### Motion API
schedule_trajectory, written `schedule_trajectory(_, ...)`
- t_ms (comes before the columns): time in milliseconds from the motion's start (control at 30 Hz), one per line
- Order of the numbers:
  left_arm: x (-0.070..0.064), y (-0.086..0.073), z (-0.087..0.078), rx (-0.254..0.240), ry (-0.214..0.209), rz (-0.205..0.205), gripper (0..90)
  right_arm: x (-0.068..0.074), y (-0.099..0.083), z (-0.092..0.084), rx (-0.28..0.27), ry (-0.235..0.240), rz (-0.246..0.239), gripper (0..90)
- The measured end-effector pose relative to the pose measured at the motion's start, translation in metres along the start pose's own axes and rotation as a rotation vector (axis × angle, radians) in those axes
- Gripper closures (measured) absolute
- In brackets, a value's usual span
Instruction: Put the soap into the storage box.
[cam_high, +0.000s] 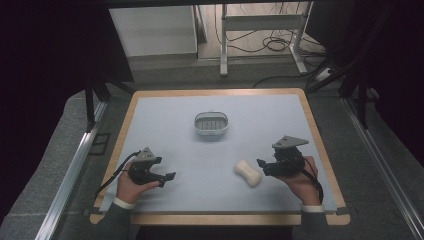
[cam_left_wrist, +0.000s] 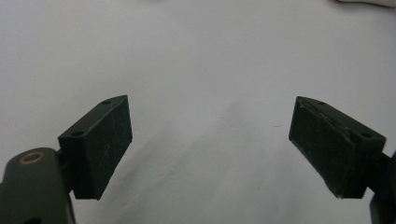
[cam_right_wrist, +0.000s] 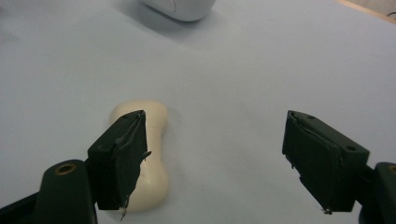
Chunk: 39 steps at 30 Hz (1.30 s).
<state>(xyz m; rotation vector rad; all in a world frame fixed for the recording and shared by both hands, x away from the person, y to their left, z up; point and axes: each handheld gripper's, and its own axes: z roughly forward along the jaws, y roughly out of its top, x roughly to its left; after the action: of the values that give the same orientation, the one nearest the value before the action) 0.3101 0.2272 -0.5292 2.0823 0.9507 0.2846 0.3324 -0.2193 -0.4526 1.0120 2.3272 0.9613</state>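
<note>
Right gripper jaws: nearest my lens in the right gripper view, both black jaws stand wide apart with nothing pressed between the pads; I see the left one overlapping the soap from in front, the right one over bare mat
Soap: cream, waisted bar lying flat on the mat, its long axis running away from me in the right gripper view; in the high view it lies at the near right of the mat, slanted, just left of my right gripper's tips; whether the tip touches it I cannot tell
Right gripper: held low over the mat in my right hand, pointing left toward the soap, grey three-cornered plate on top, cable trailing back along the wrist
Left gripper: at the near left of the mat in my left hand, pointing right, well apart from the soap
Left gripper jaws: spread wide in the left gripper view, holding nothing, pale mat between and beyond them
Soap dish: pale oval dish with a slotted floor, standing in the middle of the mat toward the far side, well apart from the soap and both grippers; its rounded white edge peeks in at the top of the right gripper view
Mat: light blue-grey sheet covering the wooden table, whose rim shows round it
</note>
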Motion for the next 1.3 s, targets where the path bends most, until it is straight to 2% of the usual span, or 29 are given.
schedule_trajectory(267, 0.0, 0.0, -0.001, -0.005, -0.003, -0.003, 13.8, 0.013, 0.004, 0.011, 0.046, 0.026, -0.024, 22.0)
schedule_trajectory(433, 0.001, 0.0, -0.002, -0.005, 0.0, -0.003, 13.8, 0.019, 0.005, 0.019, 0.094, 0.065, -0.026, 22.5)
schedule_trajectory(867, 0.001, 0.0, -0.002, -0.005, -0.001, -0.009, 13.8, 0.03, 0.007, 0.033, 0.145, 0.084, -0.05, 23.0)
schedule_trajectory(1033, 0.001, 0.0, -0.005, -0.01, -0.002, -0.01, 13.8, 0.036, 0.01, 0.038, 0.184, 0.085, -0.063, 23.8)
schedule_trajectory(1100, 0.001, 0.0, -0.005, -0.013, -0.003, -0.013, 13.8, 0.038, 0.013, 0.04, 0.218, 0.09, -0.074, 24.0)
schedule_trajectory(1133, 0.001, 0.0, -0.006, -0.016, -0.005, -0.014, 13.8, 0.038, 0.013, 0.04, 0.218, 0.09, -0.074, 24.0)
schedule_trajectory(1167, 0.001, 0.0, -0.007, -0.02, -0.006, -0.014, 13.8, 0.041, 0.015, 0.042, 0.255, 0.09, -0.088, 24.5)
schedule_trajectory(1200, 0.001, 0.0, -0.007, -0.02, -0.006, -0.014, 13.8, 0.041, 0.015, 0.042, 0.255, 0.09, -0.088, 24.5)
schedule_trajectory(1233, 0.001, 0.0, -0.007, -0.022, -0.007, -0.015, 13.8, 0.044, 0.018, 0.045, 0.292, 0.091, -0.1, 24.7)
schedule_trajectory(1300, 0.002, 0.0, -0.008, -0.022, -0.009, -0.015, 13.8, 0.045, 0.019, 0.048, 0.32, 0.085, -0.101, 24.9)
